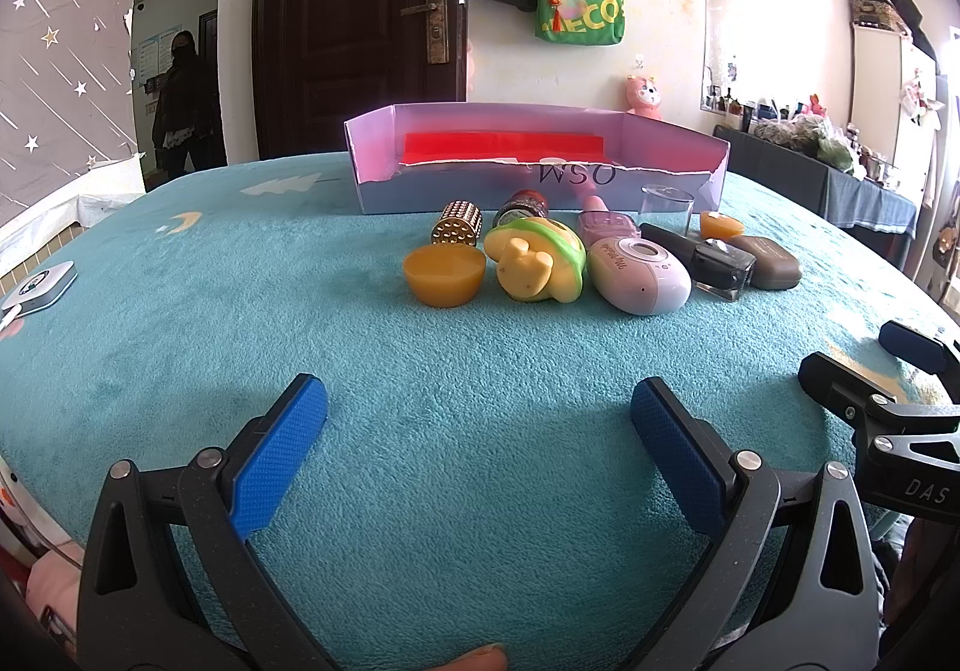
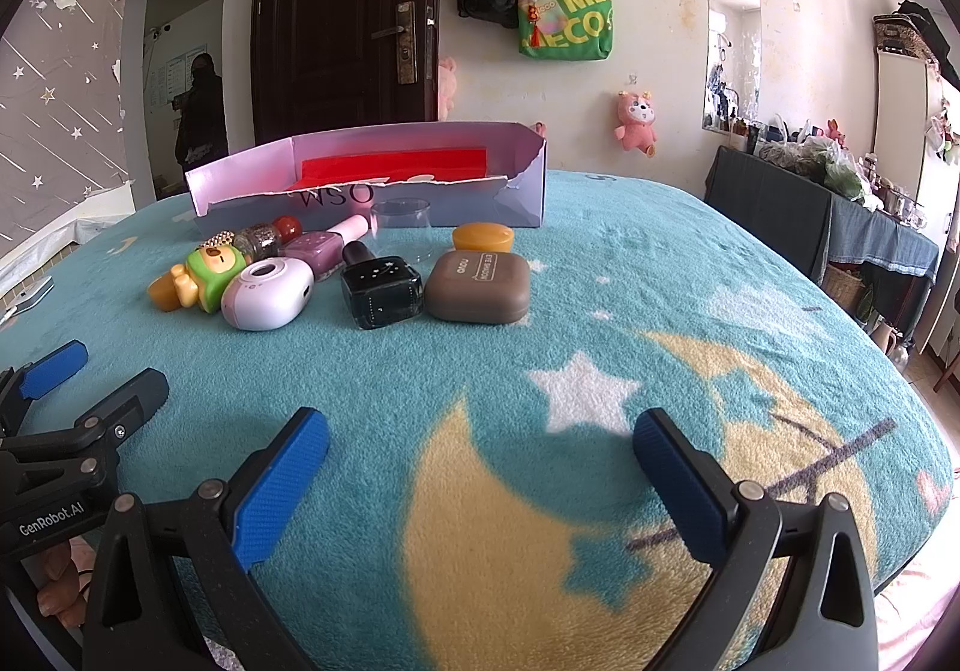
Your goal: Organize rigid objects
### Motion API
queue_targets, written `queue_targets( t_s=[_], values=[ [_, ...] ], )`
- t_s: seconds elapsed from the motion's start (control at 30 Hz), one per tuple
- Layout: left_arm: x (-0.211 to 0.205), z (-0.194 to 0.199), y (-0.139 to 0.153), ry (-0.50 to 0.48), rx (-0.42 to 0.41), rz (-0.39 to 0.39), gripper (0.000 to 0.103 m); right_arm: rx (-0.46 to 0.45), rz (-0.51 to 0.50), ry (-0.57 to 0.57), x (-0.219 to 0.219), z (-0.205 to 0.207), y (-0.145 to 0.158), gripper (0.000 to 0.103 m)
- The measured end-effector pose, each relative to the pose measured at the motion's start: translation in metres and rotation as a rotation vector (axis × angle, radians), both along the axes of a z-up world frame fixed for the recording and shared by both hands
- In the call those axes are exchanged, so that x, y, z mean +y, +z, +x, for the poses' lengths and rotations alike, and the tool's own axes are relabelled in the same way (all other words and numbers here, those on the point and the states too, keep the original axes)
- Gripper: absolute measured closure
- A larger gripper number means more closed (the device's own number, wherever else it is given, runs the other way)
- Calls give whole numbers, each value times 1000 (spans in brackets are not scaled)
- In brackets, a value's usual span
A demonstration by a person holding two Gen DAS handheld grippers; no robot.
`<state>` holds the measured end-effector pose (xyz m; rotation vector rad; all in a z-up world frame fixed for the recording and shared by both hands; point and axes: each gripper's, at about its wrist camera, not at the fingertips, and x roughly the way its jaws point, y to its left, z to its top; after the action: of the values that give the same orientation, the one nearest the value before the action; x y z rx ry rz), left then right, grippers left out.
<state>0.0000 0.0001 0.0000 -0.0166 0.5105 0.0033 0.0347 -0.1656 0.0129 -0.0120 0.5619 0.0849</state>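
Note:
Several small items lie in a cluster on the teal blanket in front of a torn lilac box [image 1: 660,185] [image 2: 522,191] with a red liner. In it are an amber bowl [image 1: 443,275], a green-yellow toy [image 1: 537,260] [image 2: 207,275], a pink oval device [image 1: 636,269] [image 2: 267,293], a dark glass bottle [image 1: 714,263] [image 2: 381,290], a brown case [image 1: 771,261] [image 2: 477,290], a clear cup [image 1: 666,206] [image 2: 401,227], a studded gold cylinder [image 1: 457,222] and a purple polish bottle [image 2: 321,248]. My left gripper [image 1: 480,419] and right gripper [image 2: 480,461] hover open and empty, well short of the cluster.
The blanket [image 2: 540,347] covers a rounded table whose edge drops off at right. A white gadget [image 1: 39,284] lies near the left edge. A dark side table [image 2: 780,209] with clutter stands at right. A person in dark clothes [image 1: 183,101] stands in the doorway.

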Motion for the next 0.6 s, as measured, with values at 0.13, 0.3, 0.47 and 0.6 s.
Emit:
queue_targets(
  t_s=[0.13, 0.3, 0.47, 0.6],
  values=[
    [0, 0, 0, 0, 1, 0, 0, 0, 0, 0, 0, 0, 0, 0],
    [1, 0, 2, -6, 11, -12, 0, 4, 1, 1, 1, 0, 0, 0],
    [7, 1, 7, -11, 20, -17, 0, 25, 2, 8, 0, 3, 1, 0],
    [9, 5, 17, 1, 13, -11, 0, 42, 13, 13, -2, 7, 4, 0]
  ],
)
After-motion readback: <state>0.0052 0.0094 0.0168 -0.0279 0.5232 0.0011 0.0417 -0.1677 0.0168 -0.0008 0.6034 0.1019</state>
